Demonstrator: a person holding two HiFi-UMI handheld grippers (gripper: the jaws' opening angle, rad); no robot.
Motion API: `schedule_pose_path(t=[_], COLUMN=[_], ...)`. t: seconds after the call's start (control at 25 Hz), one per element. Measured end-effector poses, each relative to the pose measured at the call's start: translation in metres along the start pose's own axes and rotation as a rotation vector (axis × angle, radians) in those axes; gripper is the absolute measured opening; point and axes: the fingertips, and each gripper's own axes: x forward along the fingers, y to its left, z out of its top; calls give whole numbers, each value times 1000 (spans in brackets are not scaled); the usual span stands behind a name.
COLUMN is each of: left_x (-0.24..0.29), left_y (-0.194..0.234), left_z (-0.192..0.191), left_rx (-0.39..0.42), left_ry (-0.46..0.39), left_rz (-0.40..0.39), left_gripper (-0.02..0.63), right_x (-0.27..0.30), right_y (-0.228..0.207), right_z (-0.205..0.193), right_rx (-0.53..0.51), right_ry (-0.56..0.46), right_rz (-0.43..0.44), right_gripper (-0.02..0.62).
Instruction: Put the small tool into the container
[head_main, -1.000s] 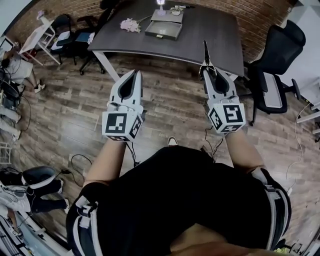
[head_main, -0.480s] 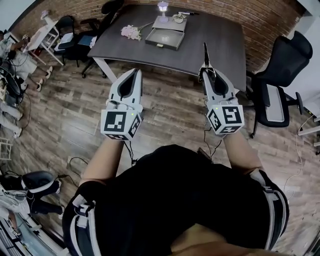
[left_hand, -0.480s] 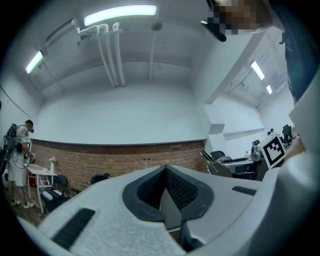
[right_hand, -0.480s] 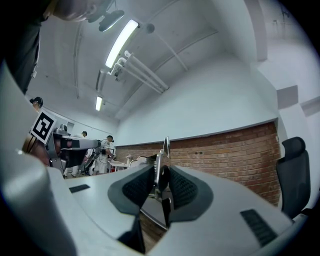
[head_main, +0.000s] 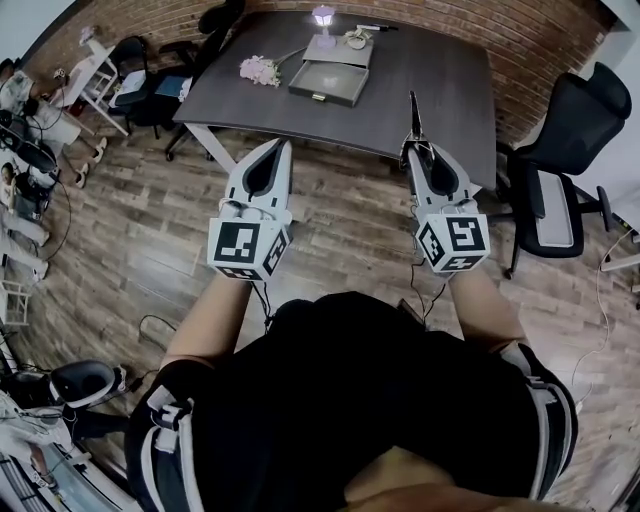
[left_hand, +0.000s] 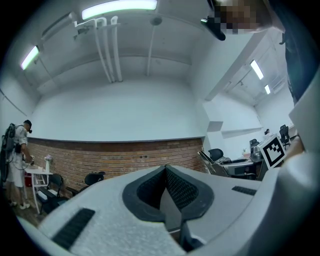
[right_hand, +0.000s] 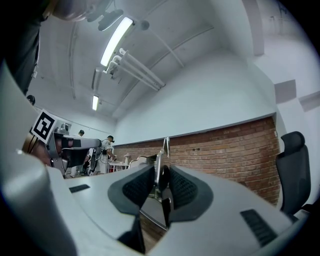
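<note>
In the head view my right gripper (head_main: 419, 146) is held up in front of the body, shut on a small slim metal tool (head_main: 414, 108) that sticks out past the fingertips toward the table. The right gripper view shows the tool (right_hand: 161, 162) clamped between the black pads. My left gripper (head_main: 279, 146) is held level beside it, shut with nothing in it; its pads (left_hand: 175, 186) meet. The container, a grey open box (head_main: 330, 82), stands on the dark table (head_main: 430, 85) well ahead of both grippers.
Pink flowers (head_main: 258, 70) lie left of the box and a small lamp (head_main: 323, 15) stands behind it. A black office chair (head_main: 560, 140) stands at the right of the table, more chairs (head_main: 150, 75) at its left. Wooden floor lies between me and the table.
The table and box have slid lower and nearer in the head view. Both grippers keep their pose, and the tool stays in the right one.
</note>
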Motion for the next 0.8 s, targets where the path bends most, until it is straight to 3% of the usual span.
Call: schedule_pose_path(t=[0.48,0.8], left_x=[14,53], left_y=[18,37], left_z=[-11,-21], left_rx=[-18,-38], left_ry=[-6,-28], left_rz=[-5,-39], left_gripper=[9,9], right_x=[22,62], right_y=[2,1], right_z=[-7,-16], right_rx=[-10,-22], right_ry=[12,23], right_rz=[2,3], right_gripper=[92,92])
